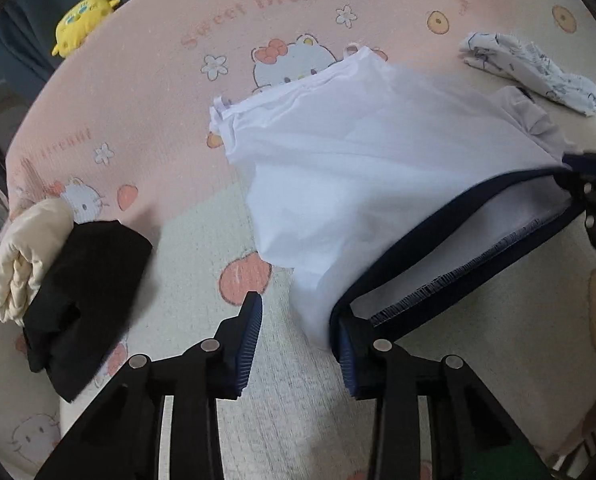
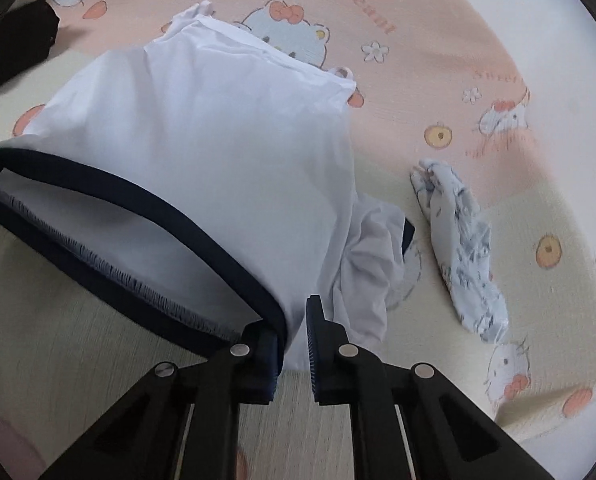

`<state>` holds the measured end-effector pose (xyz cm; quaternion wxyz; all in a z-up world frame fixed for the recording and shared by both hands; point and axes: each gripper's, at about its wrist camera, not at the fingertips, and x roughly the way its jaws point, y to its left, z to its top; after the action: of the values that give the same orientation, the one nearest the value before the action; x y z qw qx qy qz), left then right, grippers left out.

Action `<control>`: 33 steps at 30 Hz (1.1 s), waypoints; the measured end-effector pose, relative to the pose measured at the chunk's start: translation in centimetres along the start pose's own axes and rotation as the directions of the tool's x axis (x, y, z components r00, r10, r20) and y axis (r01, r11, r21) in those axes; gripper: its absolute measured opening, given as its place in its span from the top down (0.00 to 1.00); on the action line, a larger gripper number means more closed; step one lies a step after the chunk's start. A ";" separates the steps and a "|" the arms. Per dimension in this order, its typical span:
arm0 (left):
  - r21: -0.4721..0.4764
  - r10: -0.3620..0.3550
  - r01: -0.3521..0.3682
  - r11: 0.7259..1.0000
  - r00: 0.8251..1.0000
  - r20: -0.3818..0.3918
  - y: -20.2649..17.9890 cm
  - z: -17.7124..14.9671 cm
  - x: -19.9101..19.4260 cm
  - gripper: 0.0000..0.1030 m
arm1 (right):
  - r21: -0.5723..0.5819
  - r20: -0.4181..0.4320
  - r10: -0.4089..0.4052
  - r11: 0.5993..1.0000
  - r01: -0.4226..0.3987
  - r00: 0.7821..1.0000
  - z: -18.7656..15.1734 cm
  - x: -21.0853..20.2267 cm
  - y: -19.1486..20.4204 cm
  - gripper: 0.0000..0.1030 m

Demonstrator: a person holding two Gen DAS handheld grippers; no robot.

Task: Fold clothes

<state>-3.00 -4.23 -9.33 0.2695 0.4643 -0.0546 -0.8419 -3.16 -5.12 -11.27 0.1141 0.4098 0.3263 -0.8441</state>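
White shirt (image 1: 338, 184) mid-bed on cartoon sheet (image 1: 158, 80), navy collar lifted. Left hand-held gripper (image 1: 298, 344) half-wide, collar against one pad at 5 o'clock; right hand-held gripper (image 2: 294, 344) narrow, pinching collar.

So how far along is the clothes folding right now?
Done, it seems: a black garment and a cream one lie bundled together at the bed's edge. In hand: the white shirt, stretched by its navy-trimmed opening, with the right gripper at one end and the left gripper at the other. No fold made yet. Left: this shirt and the crumpled printed cloth.
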 end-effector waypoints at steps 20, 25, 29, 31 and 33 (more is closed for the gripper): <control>-0.255 -0.346 0.322 0.912 0.937 -0.051 2.2 -3.6 0.3 0.68 | 0.021 -0.033 0.082 0.997 -0.081 0.996 -3.0 -1.1 0.0 0.64; -0.311 -0.339 0.319 0.895 0.941 -0.010 4.0 -3.5 -1.5 0.26 | 0.127 -0.047 0.174 0.978 -0.167 0.984 -2.9 -2.5 -1.8 0.44; -0.316 -0.316 0.303 0.899 0.949 0.009 4.7 -2.9 -2.1 0.26 | 0.232 -0.047 0.242 0.946 -0.225 0.969 -3.3 -3.4 -3.4 0.42; -0.305 -0.290 0.277 0.911 0.957 0.003 4.7 -2.9 -2.0 0.26 | 0.257 -0.042 0.249 0.939 -0.230 0.968 -3.5 -3.7 -3.9 0.42; -0.291 -0.269 0.255 0.922 0.963 -0.008 4.4 -2.9 -1.8 0.26 | 0.276 -0.042 0.247 0.934 -0.227 0.968 -3.6 -3.8 -4.4 0.42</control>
<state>1.88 -6.61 -8.11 0.2205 0.4433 0.1372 -0.8579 -0.49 0.27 -7.96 0.1461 0.4894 0.1611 -0.8445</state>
